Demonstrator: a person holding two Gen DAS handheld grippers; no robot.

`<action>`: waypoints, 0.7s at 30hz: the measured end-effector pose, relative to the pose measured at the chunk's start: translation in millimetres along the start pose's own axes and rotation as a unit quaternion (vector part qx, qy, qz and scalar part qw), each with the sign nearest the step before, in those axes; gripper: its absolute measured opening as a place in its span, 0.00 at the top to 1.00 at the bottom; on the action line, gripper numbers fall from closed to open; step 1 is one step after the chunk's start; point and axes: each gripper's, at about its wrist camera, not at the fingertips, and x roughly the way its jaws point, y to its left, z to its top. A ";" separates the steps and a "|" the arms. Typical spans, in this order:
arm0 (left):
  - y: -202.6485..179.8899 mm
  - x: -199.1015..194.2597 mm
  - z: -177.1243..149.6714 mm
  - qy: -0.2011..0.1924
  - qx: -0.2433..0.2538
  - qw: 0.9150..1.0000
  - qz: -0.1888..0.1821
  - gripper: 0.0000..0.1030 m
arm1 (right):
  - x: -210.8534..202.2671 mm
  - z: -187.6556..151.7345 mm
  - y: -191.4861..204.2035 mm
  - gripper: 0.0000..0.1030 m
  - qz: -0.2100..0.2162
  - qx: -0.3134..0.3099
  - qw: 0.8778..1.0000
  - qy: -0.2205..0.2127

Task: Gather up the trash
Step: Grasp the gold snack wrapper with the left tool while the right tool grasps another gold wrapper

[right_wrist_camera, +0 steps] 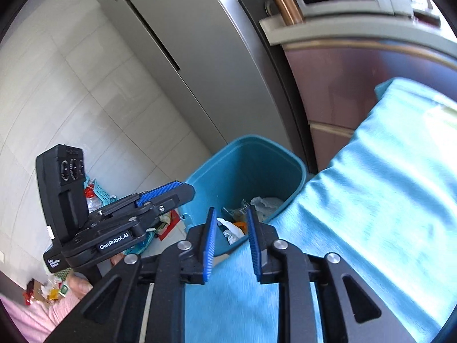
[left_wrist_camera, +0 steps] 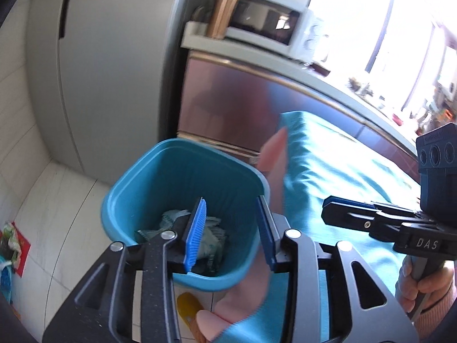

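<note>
A blue waste bin (left_wrist_camera: 171, 145) stands on the floor beside a table covered with a teal cloth (left_wrist_camera: 342, 165). Crumpled wrappers and paper (left_wrist_camera: 210, 237) lie at its bottom. My left gripper (left_wrist_camera: 231, 203) hangs over the bin's mouth, open, with nothing between its blue pads. In the right wrist view the bin (right_wrist_camera: 248, 165) holds the same trash (right_wrist_camera: 265, 203). My right gripper (right_wrist_camera: 231, 210) is open and empty above the cloth's edge (right_wrist_camera: 385, 171), just short of the bin. Each gripper shows in the other's view: the right gripper (left_wrist_camera: 334, 208), the left gripper (right_wrist_camera: 171, 190).
A grey fridge (left_wrist_camera: 100, 85) and a pinkish cabinet (left_wrist_camera: 228, 100) with a microwave (left_wrist_camera: 265, 23) on top stand behind the bin. Bags and litter (right_wrist_camera: 94, 197) lie on the tiled floor to the left. A yellow object (left_wrist_camera: 187, 305) lies by the bin's base.
</note>
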 end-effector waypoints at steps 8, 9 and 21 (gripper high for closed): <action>-66.0 -17.2 -13.4 -0.007 0.062 0.995 -0.079 0.57 | -79.7 -24.3 -13.9 0.71 -0.033 -0.006 0.998 -0.059; -74.8 -17.5 -15.7 -0.004 0.068 0.994 -0.090 0.57 | -89.7 -28.7 -18.1 0.70 -0.045 -0.003 0.997 -0.065; -186.9 -9.3 -57.0 0.049 0.149 0.968 -0.195 0.57 | -207.5 -94.9 -94.5 0.69 -0.183 0.105 0.967 -0.143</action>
